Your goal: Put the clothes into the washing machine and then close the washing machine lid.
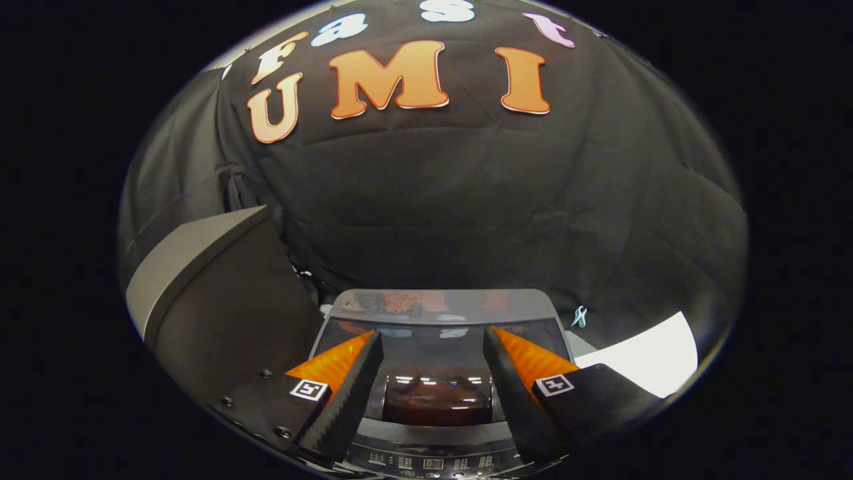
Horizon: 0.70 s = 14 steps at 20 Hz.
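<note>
Gripper (433, 343): fingers spread wide, nothing between them, poised above washing machine (433, 460). Lid (440, 308): glossy, dark, lying flat beneath and between the fingers, with the control panel (433, 463) nearest the camera. Grey cabinet (220, 300) beside the machine's left. Black cloth wall (466, 200) beyond. White patch (646, 363) at right.

The gripper (433, 347) sat at the bottom centre of the frame, its two fingers (346, 393) spread well apart with nothing pressed between them, orange-backed, black toothed pads facing inward, each base carrying a square marker
</note>
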Tool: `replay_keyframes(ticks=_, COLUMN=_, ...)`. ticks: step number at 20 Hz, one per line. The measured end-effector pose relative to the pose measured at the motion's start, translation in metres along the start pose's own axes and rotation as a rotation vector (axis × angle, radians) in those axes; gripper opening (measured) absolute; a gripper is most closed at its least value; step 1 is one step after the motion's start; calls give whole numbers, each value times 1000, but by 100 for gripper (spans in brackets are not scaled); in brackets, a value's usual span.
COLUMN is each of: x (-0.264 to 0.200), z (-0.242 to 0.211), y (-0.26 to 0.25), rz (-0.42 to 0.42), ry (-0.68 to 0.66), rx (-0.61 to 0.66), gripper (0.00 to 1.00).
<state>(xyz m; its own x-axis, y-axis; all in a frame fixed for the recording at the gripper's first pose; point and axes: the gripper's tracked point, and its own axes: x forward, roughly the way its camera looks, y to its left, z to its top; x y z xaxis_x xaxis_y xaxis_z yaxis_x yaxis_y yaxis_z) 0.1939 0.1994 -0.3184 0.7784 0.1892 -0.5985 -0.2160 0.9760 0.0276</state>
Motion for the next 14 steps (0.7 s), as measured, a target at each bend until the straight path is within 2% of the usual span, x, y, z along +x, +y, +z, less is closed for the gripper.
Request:
replay_keyframes(ticks=7, x=-60, z=56, y=31, rz=11, ry=-149, rx=22, gripper=97)
replay_keyframes(ticks=10, x=-102, z=94, y=45, rz=13, ry=-243, rx=52, gripper=97)
replay_keyframes(ticks=14, x=-168, z=127, y=42, rz=-33, ry=-360, rx=48, gripper=97)
